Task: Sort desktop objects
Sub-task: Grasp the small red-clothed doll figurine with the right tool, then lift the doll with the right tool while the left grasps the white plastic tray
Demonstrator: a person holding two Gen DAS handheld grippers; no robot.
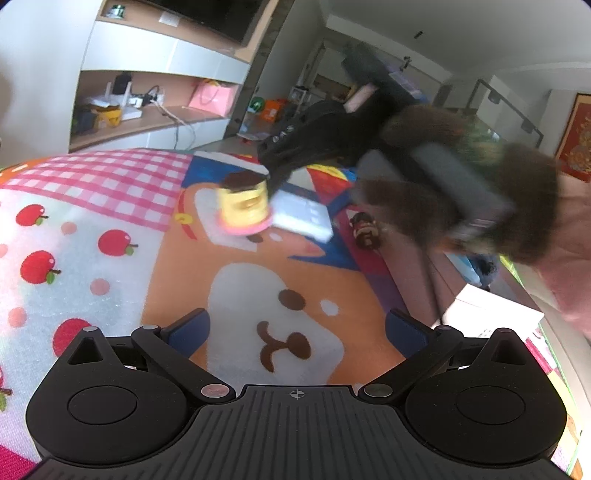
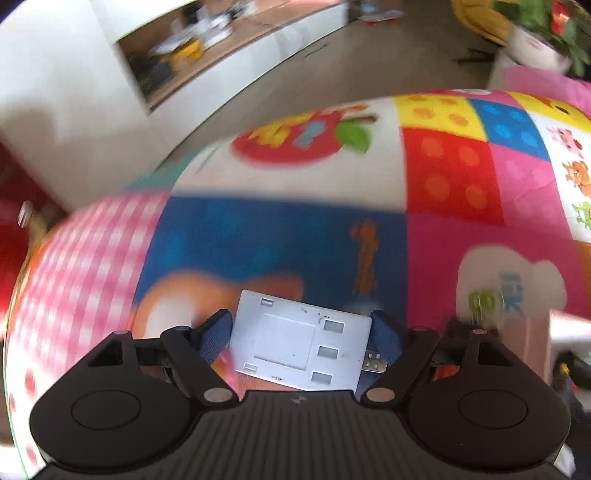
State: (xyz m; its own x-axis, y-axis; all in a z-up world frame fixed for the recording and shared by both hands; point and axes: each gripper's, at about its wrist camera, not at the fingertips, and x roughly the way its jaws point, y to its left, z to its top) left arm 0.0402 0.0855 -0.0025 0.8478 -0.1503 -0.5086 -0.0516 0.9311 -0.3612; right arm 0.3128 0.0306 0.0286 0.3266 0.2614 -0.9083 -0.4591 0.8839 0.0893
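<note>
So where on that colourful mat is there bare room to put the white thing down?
Bare room lies on the bear face print just ahead of the open left hand-held gripper, and on the apple print beside it. It is crowded farther back: the yellow jar, the white box held by the right hand-held gripper, and a small dark bottle.

The work surface is covered by a patchwork play mat [image 1: 122, 236] printed with pink gingham, red apples and a cartoon bear face. Beyond its far edge stands a white wall unit [image 1: 162, 55] with an open wood-lined shelf [image 1: 147, 107] holding cables, small devices and a pink gift bag [image 1: 212, 94]. A dark television screen [image 1: 221, 18] is mounted above the unit. The floor [image 2: 332, 62] is brown. A red framed picture [image 1: 574, 136] hangs on the right wall. Ceiling and walls are white; lighting is daylight-bright. A potted plant [image 2: 543, 33] stands past the mat's far right corner.
</note>
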